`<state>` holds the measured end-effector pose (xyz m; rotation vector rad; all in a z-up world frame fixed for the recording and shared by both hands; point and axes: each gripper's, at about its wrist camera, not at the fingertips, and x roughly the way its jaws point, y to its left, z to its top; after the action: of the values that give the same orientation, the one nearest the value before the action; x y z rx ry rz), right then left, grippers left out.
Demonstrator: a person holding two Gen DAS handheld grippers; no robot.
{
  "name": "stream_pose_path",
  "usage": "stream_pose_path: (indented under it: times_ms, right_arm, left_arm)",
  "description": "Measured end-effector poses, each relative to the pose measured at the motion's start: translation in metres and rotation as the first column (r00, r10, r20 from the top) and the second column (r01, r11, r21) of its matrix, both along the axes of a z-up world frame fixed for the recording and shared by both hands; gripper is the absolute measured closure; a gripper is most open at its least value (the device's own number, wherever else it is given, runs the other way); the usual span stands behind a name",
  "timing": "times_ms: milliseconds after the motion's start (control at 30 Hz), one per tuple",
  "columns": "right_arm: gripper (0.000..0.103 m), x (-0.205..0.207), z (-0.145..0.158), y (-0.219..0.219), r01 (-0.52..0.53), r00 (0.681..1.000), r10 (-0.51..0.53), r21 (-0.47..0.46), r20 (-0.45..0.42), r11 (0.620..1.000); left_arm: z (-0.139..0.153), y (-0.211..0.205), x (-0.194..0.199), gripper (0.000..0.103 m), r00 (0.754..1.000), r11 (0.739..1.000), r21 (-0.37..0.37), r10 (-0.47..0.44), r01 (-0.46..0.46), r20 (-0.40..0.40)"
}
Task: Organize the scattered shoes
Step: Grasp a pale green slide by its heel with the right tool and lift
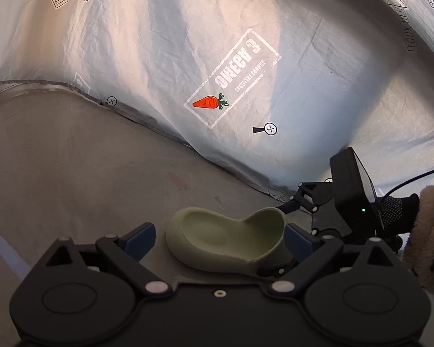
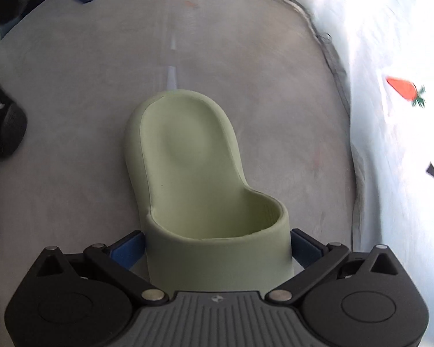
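Green slide sandal point(image 2: 199, 173) on the grey floor point(image 2: 72, 115), toe end toward me, strap sitting between the blue pads point(image 2: 127, 250) of my right gripper point(image 2: 217, 245); whether they press it I cannot tell. My left gripper point(image 1: 220, 238) is spread wide around the same sandal point(image 1: 225, 240). Black shoe point(image 2: 3, 121) well off to the left. Carrot-print sheet point(image 1: 246, 72) borders the floor.
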<state>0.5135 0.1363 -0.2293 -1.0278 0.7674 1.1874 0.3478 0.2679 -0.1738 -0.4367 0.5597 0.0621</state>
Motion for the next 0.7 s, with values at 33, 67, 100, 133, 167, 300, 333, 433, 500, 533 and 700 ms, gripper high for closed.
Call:
stream_pose_path:
  times_ms: [33,67,100,133,167,300,333,433,500,533,700]
  right_arm:
    - [0.0,0.001,0.001,0.003,0.105,0.994,-0.105,-0.012,-0.014,0.994]
    - [0.0,0.003,0.001,0.006,0.209,0.978,-0.209,-0.025,-0.026,0.978]
    - [0.0,0.004,0.002,0.009,0.31,0.95,-0.311,-0.04,-0.036,0.95]
    - [0.0,0.005,0.002,0.011,0.397,0.916,-0.4,-0.057,-0.046,0.916]
    - [0.0,0.004,0.002,0.012,0.452,0.888,-0.456,-0.08,-0.053,0.889]
    - [0.0,-0.019,0.001,0.006,0.547,0.807,-0.573,-0.184,-0.145,0.817]
    - [0.0,-0.027,0.001,0.003,0.544,0.8,-0.573,-0.188,-0.176,0.818]
    - [0.0,-0.042,0.011,-0.015,0.558,0.799,-0.564,-0.094,-0.207,0.824]
    - [0.0,-0.044,0.022,-0.026,0.592,0.789,-0.582,-0.01,-0.195,0.806]
    - [0.0,-0.041,0.029,-0.031,0.616,0.777,-0.6,0.039,-0.191,0.787]
    - [0.0,-0.033,0.034,-0.024,0.598,0.797,-0.573,0.119,-0.191,0.793]
  left_arm:
    - [0.0,0.0,0.0,0.007,1.0,1.0,-0.001,0.0,0.0,0.002]
    - [0.0,0.001,-0.001,0.007,1.0,1.0,-0.001,0.0,0.0,0.003]
    - [0.0,0.001,-0.001,0.007,1.0,1.0,-0.002,0.0,0.0,0.005]
    - [0.001,0.002,-0.002,0.007,1.0,1.0,-0.003,0.0,0.0,0.007]
    - [0.001,0.002,-0.002,0.007,1.0,1.0,-0.004,0.001,-0.001,0.008]
    - [0.003,0.005,-0.005,0.007,1.0,1.0,-0.013,0.003,-0.003,0.018]
    - [0.005,0.005,-0.007,0.007,1.0,1.0,-0.008,0.004,-0.004,0.023]
    - [0.008,0.006,-0.01,0.007,0.999,1.0,0.003,0.007,-0.007,0.037]
    - [0.008,0.007,-0.012,0.007,0.999,1.0,0.008,0.011,-0.012,0.044]
    - [0.008,0.008,-0.012,0.007,0.999,1.0,0.006,0.013,-0.014,0.043]
    - [0.011,0.005,-0.012,0.007,0.999,1.0,-0.022,0.009,-0.008,0.044]
